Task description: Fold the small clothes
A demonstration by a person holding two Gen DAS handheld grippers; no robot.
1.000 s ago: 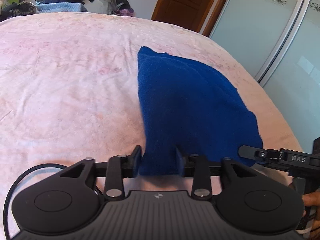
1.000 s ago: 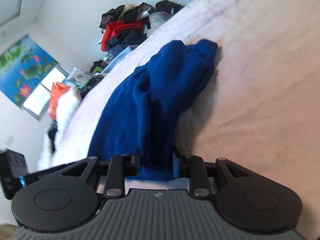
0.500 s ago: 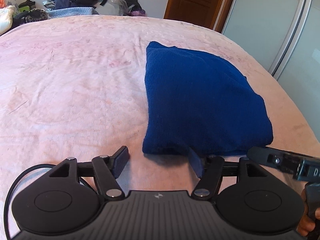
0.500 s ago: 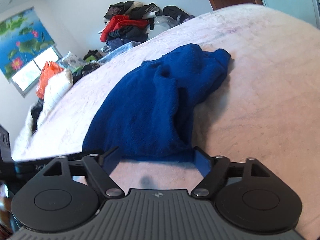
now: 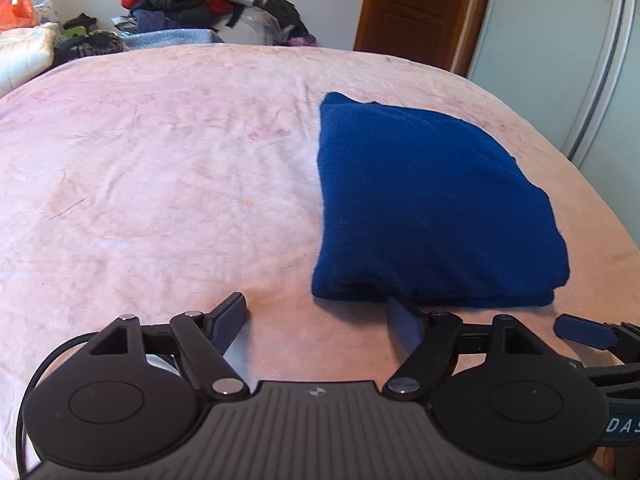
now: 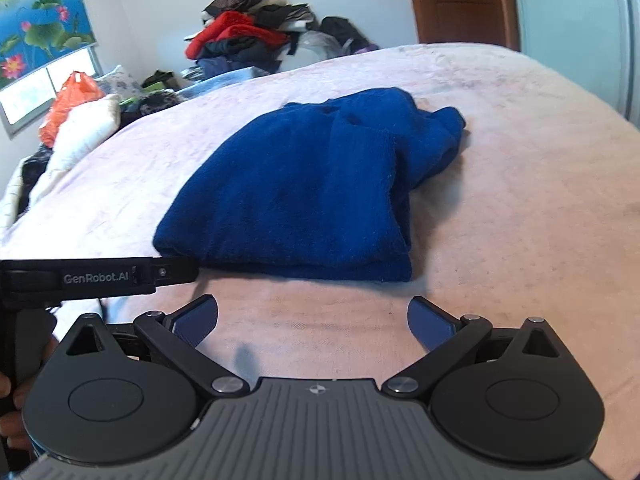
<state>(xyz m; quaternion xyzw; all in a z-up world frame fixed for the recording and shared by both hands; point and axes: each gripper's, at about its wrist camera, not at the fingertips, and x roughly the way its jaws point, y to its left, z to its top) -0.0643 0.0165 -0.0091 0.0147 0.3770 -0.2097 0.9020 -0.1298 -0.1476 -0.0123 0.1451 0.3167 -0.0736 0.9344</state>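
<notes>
From the left wrist, the left gripper has just been spreading its fingers, now wide with nothing between them; the folded blue garment lies on the pink bed just ahead of the right-hand finger. From the right wrist, the right gripper has likewise just spread fully, empty, the garment lying just beyond its fingertips.

Dark blue fleece garment, folded into a thick, roughly rectangular bundle with stacked layers showing along the near edge. Lying flat on a pale pink bed, toward its right side in the left wrist view. Smooth and flat on top. Bunched and rumpled at the far end in the right wrist view, with a loose lump of fabric sticking out to the right.
</notes>
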